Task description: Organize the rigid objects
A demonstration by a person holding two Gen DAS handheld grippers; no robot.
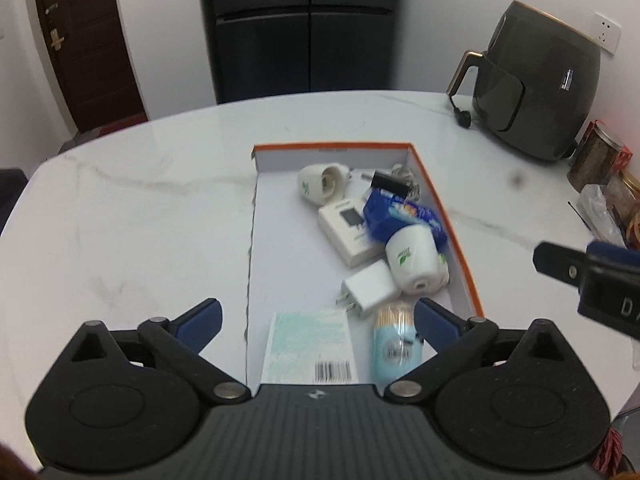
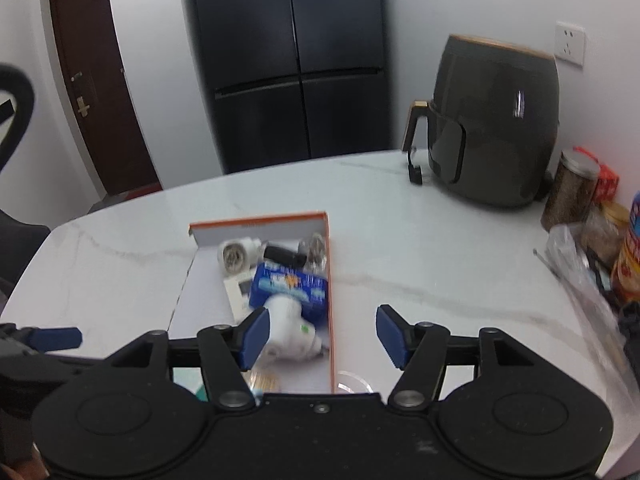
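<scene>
An orange-rimmed white box (image 1: 444, 216) lies on the marble table and holds several items: two white plug devices (image 1: 322, 182) (image 1: 416, 260), a white carton (image 1: 346, 230), a blue packet (image 1: 400, 216), a black adapter (image 1: 390, 184), a white charger (image 1: 370, 288), a toothpick jar (image 1: 396, 340) and a green-white card (image 1: 308, 344). My left gripper (image 1: 318, 320) is open and empty, straddling the box's near end. My right gripper (image 2: 322, 336) is open and empty above the box's right wall (image 2: 330, 280); it also shows in the left wrist view (image 1: 560, 264).
A dark air fryer (image 1: 536, 84) stands at the back right of the table (image 1: 140, 220). Jars and packets (image 2: 592, 216) crowd the right edge. A clear small lid (image 2: 352, 382) lies just right of the box. A black fridge (image 2: 292, 60) and brown door (image 2: 92, 80) stand behind.
</scene>
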